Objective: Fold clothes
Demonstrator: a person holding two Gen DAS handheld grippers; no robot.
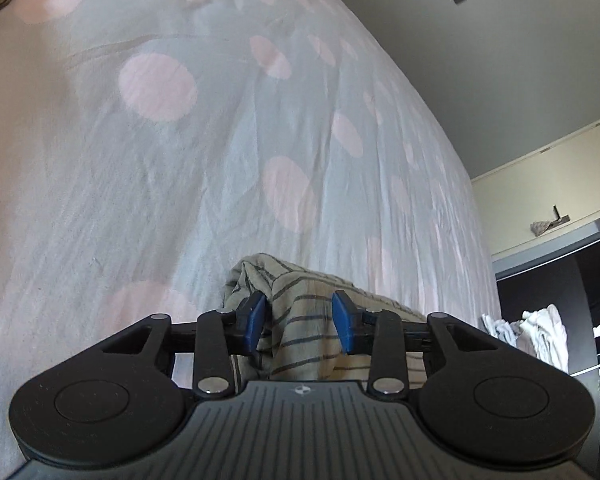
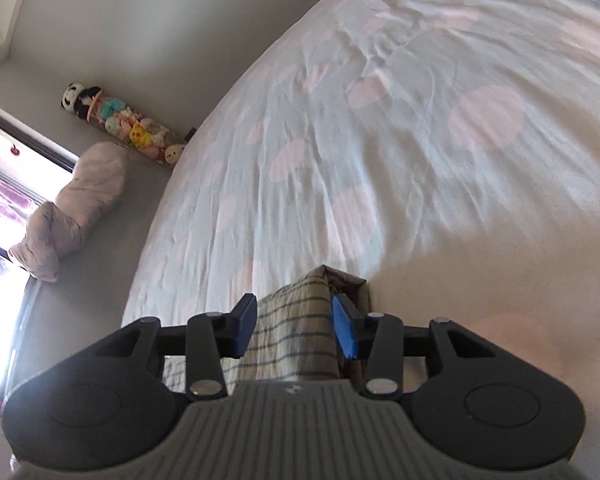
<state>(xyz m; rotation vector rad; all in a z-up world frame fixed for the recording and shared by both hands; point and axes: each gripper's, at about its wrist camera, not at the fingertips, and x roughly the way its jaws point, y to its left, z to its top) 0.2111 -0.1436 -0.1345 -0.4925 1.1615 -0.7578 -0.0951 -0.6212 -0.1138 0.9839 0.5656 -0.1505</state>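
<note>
Bed sheet [image 1: 220, 160], pale with pink dots. Striped beige garment [image 1: 300, 332] lies bunched on it, between the parted jaws of left gripper [image 1: 300, 322] and right gripper [image 2: 296, 326]; neither clamps it.

garment [image 1: 300, 328] on bed [image 1: 220, 160], btwn gripper jaws

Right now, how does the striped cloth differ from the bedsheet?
The cloth is beige with thin dark stripes; the bedsheet is pale with big pink dots. The cloth is bunched into thick folds, while the bedsheet lies spread out and only lightly creased. The cloth takes up a small patch; the bedsheet fills most of both views. Both are soft, wrinkled fabric.
</note>
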